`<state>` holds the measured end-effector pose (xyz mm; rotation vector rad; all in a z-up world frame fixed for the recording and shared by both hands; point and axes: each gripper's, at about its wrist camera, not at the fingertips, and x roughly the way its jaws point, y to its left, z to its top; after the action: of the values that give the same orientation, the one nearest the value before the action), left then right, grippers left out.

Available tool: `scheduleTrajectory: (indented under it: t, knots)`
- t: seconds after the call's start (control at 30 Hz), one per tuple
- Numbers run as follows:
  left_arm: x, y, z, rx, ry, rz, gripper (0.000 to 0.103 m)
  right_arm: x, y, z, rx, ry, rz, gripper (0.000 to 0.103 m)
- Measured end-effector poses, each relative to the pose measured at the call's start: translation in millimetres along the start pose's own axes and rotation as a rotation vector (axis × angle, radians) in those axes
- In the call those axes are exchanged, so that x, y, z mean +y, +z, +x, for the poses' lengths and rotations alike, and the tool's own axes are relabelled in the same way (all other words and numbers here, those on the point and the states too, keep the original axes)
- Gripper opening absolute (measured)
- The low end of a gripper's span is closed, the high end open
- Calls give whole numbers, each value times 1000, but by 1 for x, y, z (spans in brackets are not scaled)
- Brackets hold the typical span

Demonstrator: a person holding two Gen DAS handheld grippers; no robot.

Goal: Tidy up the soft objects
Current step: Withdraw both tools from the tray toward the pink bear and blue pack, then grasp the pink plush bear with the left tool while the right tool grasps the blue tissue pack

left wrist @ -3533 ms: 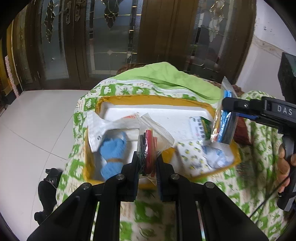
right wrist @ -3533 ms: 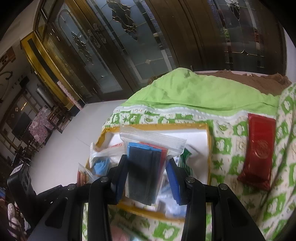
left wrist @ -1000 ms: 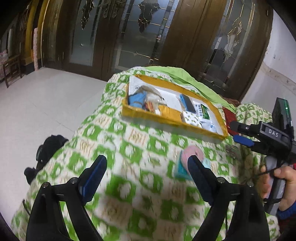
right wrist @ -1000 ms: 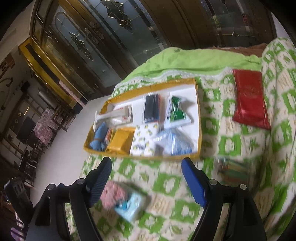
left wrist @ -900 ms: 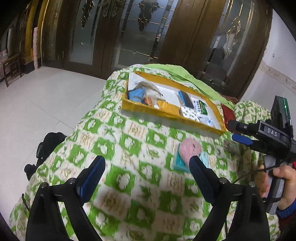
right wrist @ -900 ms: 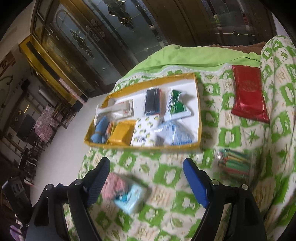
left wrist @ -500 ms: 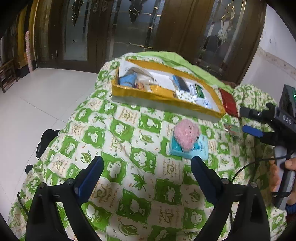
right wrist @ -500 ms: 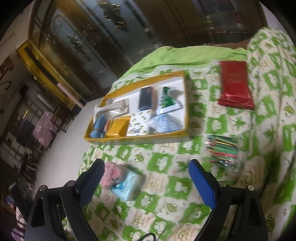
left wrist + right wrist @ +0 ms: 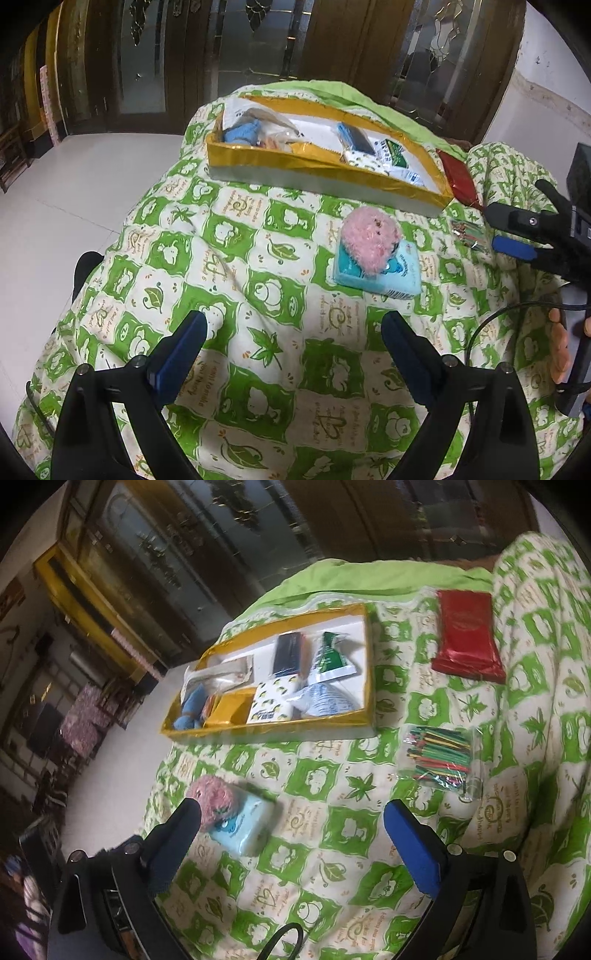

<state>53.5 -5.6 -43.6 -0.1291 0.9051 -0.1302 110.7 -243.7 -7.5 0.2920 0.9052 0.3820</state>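
A pink fluffy ball (image 9: 369, 236) (image 9: 213, 801) rests on a light blue tissue pack (image 9: 384, 275) (image 9: 240, 827) on the green-patterned quilt. Behind them stands a yellow-rimmed tray (image 9: 317, 173) (image 9: 266, 725) holding several bagged soft items. A clear bag of coloured sticks (image 9: 439, 757) (image 9: 468, 236) and a red packet (image 9: 467, 642) (image 9: 458, 179) lie right of the tray. My left gripper (image 9: 291, 332) is open and empty, short of the pink ball. My right gripper (image 9: 291, 819) has its jaws still opening, nothing between them; the tissue pack lies by its left finger.
The quilt (image 9: 221, 295) drapes over a rounded surface that falls away to a white tiled floor (image 9: 55, 206) on the left. Dark wooden glass-panelled doors (image 9: 258, 48) stand behind. A hand (image 9: 559, 350) holds the right gripper's handle at the right edge.
Both grippers let go of their bags into the tray, pulled back and spread their jaws. Over the last second both views sank toward the quilt, bringing the pink ball and tissue pack closer.
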Motion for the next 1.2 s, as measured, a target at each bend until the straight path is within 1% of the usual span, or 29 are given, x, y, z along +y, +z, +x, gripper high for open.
scheduleTrajectory:
  t: [0.1,0.23,0.33,0.43,0.53,0.6,0.67,0.77,0.83,0.93,1.03,1.13,1.2]
  knots:
    - [-2,-1,2,4,6,11,95,8,-2,2,1,-16,-53,101]
    - [-4,1,2,1,0,18,95,10,-4,5,8,-23,-72,101]
    - [-5,6,7,12,-8,19,95,12,-4,9,29,-48,-100,101]
    - [-6,14,8,5,-21,15,95,18,-5,14,54,-81,-167,101]
    - [-6,21,8,-4,-26,13,95,23,-6,16,70,-92,-231,101]
    - [-5,26,8,-11,-28,13,95,24,-7,17,78,-82,-243,101]
    - [-5,32,7,-18,-38,14,95,23,-7,20,102,-65,-243,101]
    - [-8,40,9,-21,-53,25,95,23,-9,28,148,-65,-253,101]
    - [-13,48,11,-19,-72,47,95,25,-12,33,172,-60,-271,100]
    - [-24,58,16,0,-109,92,95,34,-18,38,186,-53,-324,98]
    - [-37,67,23,18,-132,140,93,44,-23,45,198,-18,-373,97]
    - [-47,72,35,49,-141,177,88,54,-26,53,206,12,-423,97]
    - [-50,73,44,80,-143,189,79,57,-27,56,207,34,-433,97]
